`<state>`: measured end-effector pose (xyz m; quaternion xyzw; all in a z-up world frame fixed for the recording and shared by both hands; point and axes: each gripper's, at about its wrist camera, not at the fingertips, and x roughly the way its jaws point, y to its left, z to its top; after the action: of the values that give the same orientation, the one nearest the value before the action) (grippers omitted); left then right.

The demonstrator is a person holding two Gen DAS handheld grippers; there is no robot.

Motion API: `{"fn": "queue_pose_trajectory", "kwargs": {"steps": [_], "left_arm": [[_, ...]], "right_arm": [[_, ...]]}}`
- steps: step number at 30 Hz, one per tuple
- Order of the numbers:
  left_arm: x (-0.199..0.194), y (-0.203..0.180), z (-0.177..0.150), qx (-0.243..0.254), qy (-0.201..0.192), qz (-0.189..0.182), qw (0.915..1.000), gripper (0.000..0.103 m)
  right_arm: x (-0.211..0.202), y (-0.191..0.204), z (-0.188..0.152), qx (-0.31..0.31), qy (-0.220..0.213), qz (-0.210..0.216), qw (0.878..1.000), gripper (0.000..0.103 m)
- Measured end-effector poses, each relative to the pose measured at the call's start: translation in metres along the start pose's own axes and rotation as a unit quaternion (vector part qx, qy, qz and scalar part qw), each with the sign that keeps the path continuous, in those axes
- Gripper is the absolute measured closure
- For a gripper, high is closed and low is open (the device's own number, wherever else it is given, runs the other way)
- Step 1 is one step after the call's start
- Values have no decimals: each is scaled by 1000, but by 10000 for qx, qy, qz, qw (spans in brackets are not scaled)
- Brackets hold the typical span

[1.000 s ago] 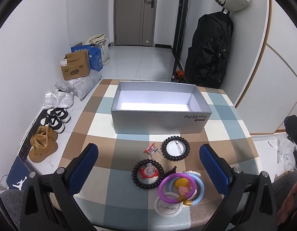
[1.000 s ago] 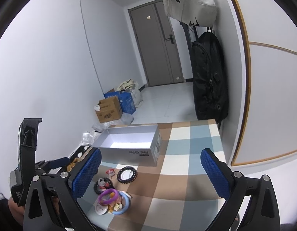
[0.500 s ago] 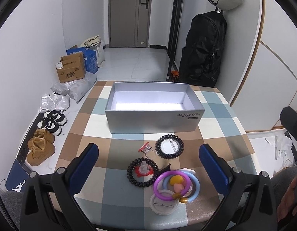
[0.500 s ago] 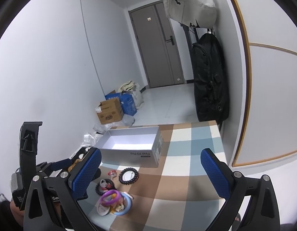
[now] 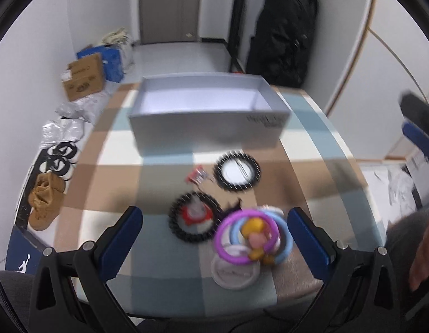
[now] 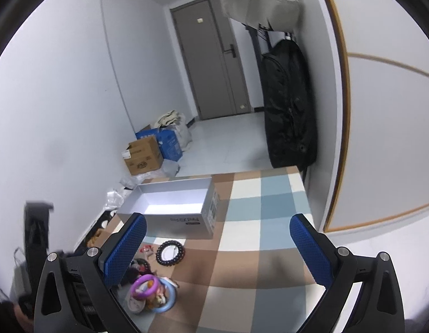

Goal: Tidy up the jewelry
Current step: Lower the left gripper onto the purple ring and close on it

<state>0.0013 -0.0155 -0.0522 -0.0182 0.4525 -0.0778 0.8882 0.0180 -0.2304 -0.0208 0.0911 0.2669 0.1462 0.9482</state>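
An empty grey box stands on the checked table. In front of it lie a black beaded ring, a small red clip, a second black coil ring around a red piece, and purple and light blue bangles stacked over a white disc. My left gripper hovers open above this pile, holding nothing. My right gripper is open over the table's right half, with the bangle pile beside its left finger.
Left of the table on the floor are shoes, silver bags and a cardboard box. A black backpack leans by the far wall next to a door. The table's right half carries nothing. A person's hand shows at the right edge.
My left gripper has dropped lower and closer over the jewelry pile, which now sits between its fingers; the view is motion-blurred. My right gripper has barely shifted.
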Motion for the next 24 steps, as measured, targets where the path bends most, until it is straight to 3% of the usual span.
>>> {"fn": "queue_pose_trajectory", "kwargs": {"steps": [3, 8, 15, 20, 24], "left_arm": [[4, -5, -3, 219, 158, -135, 9995, 4], [6, -1, -5, 141, 401, -434, 9981, 15], [14, 1, -1, 20, 662, -642, 9957, 32], [13, 7, 1, -195, 723, -891, 9932, 54], [12, 13, 0, -358, 736, -1002, 9916, 56]], "right_arm": [[11, -3, 0, 0, 189, -114, 9998, 0], [23, -13, 1, 259, 428, -46, 9987, 0], [23, -16, 2, 387, 458, -78, 9982, 0], [17, -7, 3, 106, 253, -160, 9995, 0], [16, -3, 3, 20, 262, -110, 9996, 0]]}}
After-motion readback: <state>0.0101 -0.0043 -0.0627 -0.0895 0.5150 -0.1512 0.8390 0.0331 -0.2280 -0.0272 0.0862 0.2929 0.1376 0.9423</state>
